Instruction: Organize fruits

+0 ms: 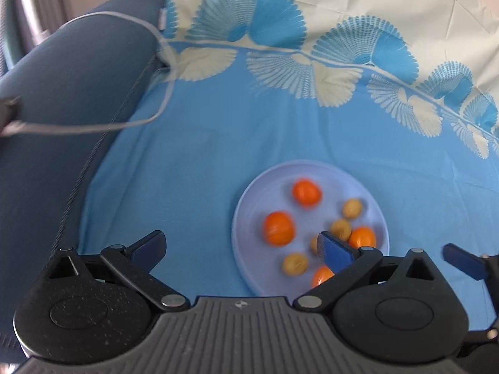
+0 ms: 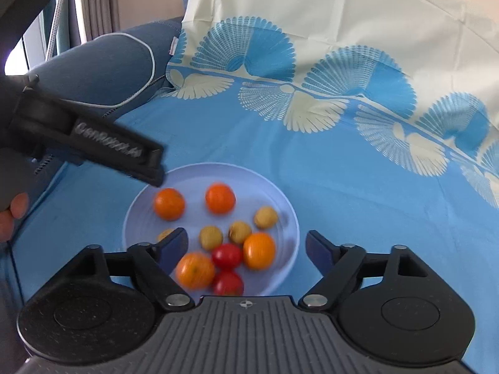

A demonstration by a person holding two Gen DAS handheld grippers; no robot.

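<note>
A pale blue plate [image 1: 249,218] lies on the blue cloth and holds several oranges [image 1: 278,228] and small tan fruits [image 1: 294,264]. My left gripper [image 1: 241,247] is open above the plate's left edge, its right finger [image 1: 335,251] over the fruit. In the right wrist view the plate [image 2: 280,199] also shows two red tomatoes [image 2: 227,255] beside an orange [image 2: 195,269]. My right gripper [image 2: 246,246] hangs open over the plate's near half, nothing pinched. The left gripper's body [image 2: 103,143] reaches in from the left, held by a hand [image 2: 12,215].
A blue cloth [image 1: 193,162] with a cream and blue fan pattern covers the surface. A dark blue cushion [image 1: 62,109] borders it on the left, with a pale cord [image 1: 93,127] lying across it. A blue finger of the right gripper [image 1: 461,260] shows at the right edge.
</note>
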